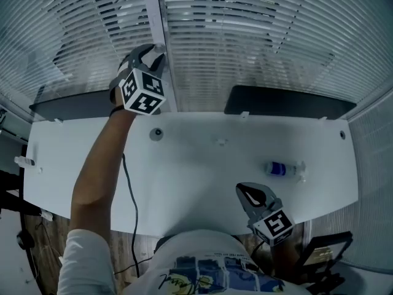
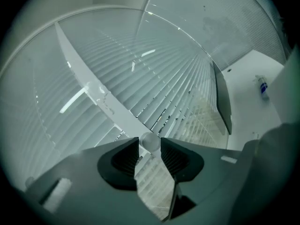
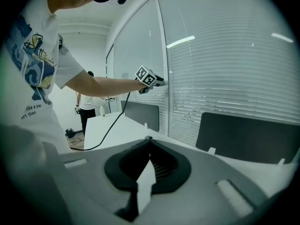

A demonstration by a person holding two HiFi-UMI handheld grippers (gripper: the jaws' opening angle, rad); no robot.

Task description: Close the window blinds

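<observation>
The blinds (image 1: 245, 35) are hanging across the whole window beyond the desk's far edge, and their slats are lying tilted with gaps showing between them. The white desk (image 1: 196, 177) is stretching out below you, with two dark screens (image 1: 288, 102) standing along its far edge, one toward each far corner.

You are reaching your left gripper (image 1: 153, 55) up past the desk's far edge, to the white post (image 1: 155, 23) between the two panes. Its jaws are standing apart, and the round end of the blinds' clear wand (image 2: 151, 142) is sitting between their tips; the pads are not pressing on it. A black cable (image 1: 132, 201) is trailing from that arm down over the desk's near edge.

You are holding your right gripper (image 1: 250, 192) low over the desk's near edge, right of the middle, with its jaws together on nothing.

A small bottle (image 1: 284, 169) is lying on its side near the desk's right edge.
</observation>
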